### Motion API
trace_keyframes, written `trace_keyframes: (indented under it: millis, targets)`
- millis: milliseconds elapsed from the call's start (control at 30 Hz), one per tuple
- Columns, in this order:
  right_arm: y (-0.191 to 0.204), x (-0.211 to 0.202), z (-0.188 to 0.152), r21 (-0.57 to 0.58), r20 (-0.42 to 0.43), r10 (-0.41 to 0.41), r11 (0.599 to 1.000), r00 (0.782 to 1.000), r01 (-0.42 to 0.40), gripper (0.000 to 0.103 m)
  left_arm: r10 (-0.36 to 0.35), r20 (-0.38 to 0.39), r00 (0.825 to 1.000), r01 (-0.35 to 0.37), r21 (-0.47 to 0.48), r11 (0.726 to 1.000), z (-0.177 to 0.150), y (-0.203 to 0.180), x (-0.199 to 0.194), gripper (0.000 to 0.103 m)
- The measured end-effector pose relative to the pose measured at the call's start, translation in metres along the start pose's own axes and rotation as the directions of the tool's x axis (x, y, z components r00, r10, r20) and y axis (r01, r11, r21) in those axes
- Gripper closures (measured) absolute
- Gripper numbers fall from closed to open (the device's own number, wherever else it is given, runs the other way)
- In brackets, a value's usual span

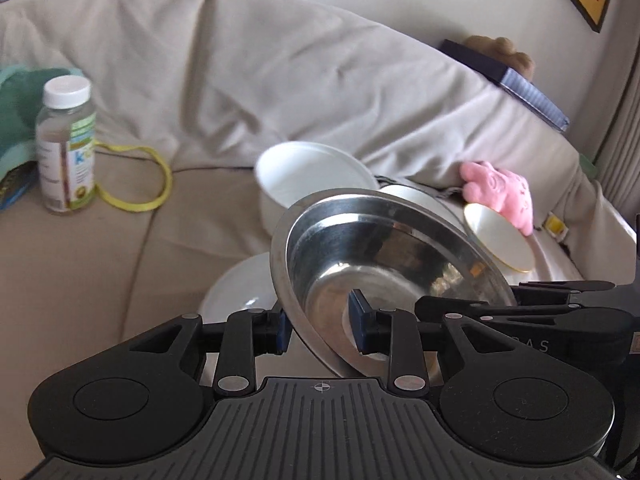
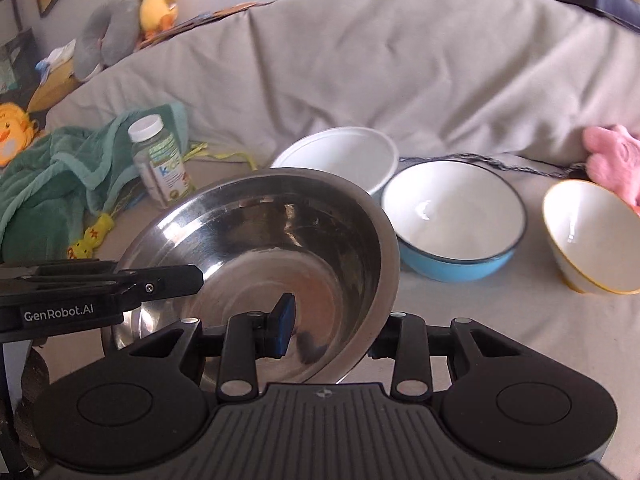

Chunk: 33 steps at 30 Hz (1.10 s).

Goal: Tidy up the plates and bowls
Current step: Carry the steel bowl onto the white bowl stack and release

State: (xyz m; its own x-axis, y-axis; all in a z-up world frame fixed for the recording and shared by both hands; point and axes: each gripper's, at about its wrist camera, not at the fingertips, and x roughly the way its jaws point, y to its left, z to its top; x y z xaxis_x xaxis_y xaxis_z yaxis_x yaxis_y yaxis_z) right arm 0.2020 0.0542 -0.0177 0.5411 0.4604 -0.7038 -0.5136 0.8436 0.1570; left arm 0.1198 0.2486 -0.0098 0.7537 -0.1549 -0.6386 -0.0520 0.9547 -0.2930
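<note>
- Left gripper (image 1: 318,330): fingers clamped on steel bowl (image 1: 384,264) rim; bowl tilted, off the couch (image 1: 100,264).
- Right gripper (image 2: 332,330): clamped on the same bowl's opposite rim.
- Blue bowl (image 2: 456,216) and yellow-rimmed bowl (image 2: 592,236) rest behind.

black linkage, silver rivets | blue-padded fingers (image 2: 285,322) | white "GenRobot.AI" lettering — ribbed base

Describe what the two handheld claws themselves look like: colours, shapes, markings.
Both are matte black plastic. The left claw and right claw each have two round-lobed housings, a ribbed grey centre plate with a small crosshair mark, silver pivot rivets on linkage arms, and blue pads on the fingers. White "GenRobot.AI" lettering shows on the left claw's side in the right wrist view. No cables or sleeves visible.
</note>
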Motion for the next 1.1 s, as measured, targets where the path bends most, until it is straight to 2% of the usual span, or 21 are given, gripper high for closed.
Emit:
trace_keyframes:
  millis: [133, 300, 400, 533, 667, 833, 933, 1000, 1100]
  targets:
    - [0.029, 0.027, -0.002, -0.060, -0.061, 0.002, 0.998, 0.998, -0.006, 0.069, 0.035, -0.006, 0.999, -0.035, -0.048, 0.998, -0.011, 0.026, 0.003, 0.071]
    - [0.042, 0.040, -0.009, -0.108, -0.107, -0.028, 0.994, 0.994, 0.016, 0.069, 0.018, -0.032, 0.999, -0.020, -0.085, 0.996, -0.019, 0.040, 0.011, 0.071]
    - [0.040, 0.041, -0.010, -0.099, -0.121, -0.030, 0.995, 0.992, 0.018, 0.069, 0.007, -0.057, 0.998, -0.013, -0.103, 0.995, -0.022, 0.046, 0.015, 0.072]
    - [0.041, 0.044, -0.009, -0.085, -0.151, -0.034, 0.996, 0.988, 0.021, 0.069, -0.003, -0.059, 0.998, -0.006, -0.146, 0.989, -0.024, 0.057, 0.015, 0.079]
    - [0.040, 0.048, -0.005, -0.066, -0.176, -0.029, 0.998, 0.984, 0.018, 0.069, -0.012, -0.057, 0.998, 0.003, -0.157, 0.988, -0.025, 0.059, 0.016, 0.079]
    - [0.025, 0.055, 0.002, 0.014, -0.200, 0.011, 1.000, 0.980, -0.008, 0.072, -0.050, -0.053, 0.997, 0.036, -0.237, 0.971, -0.025, 0.072, 0.018, 0.078]
    - [0.024, 0.061, 0.006, 0.038, -0.211, 0.013, 0.999, 0.977, -0.006, 0.072, -0.013, -0.058, 0.998, 0.000, -0.220, 0.976, -0.022, 0.067, 0.022, 0.080]
    - [0.030, 0.063, 0.007, -0.011, -0.196, -0.024, 1.000, 0.980, 0.022, 0.072, 0.030, -0.067, 0.997, -0.042, -0.179, 0.983, -0.022, 0.060, 0.025, 0.082]
    - [0.041, 0.060, 0.005, -0.093, -0.168, -0.081, 0.993, 0.982, 0.066, 0.071, 0.057, -0.052, 0.997, -0.064, -0.132, 0.989, -0.023, 0.051, 0.021, 0.081]
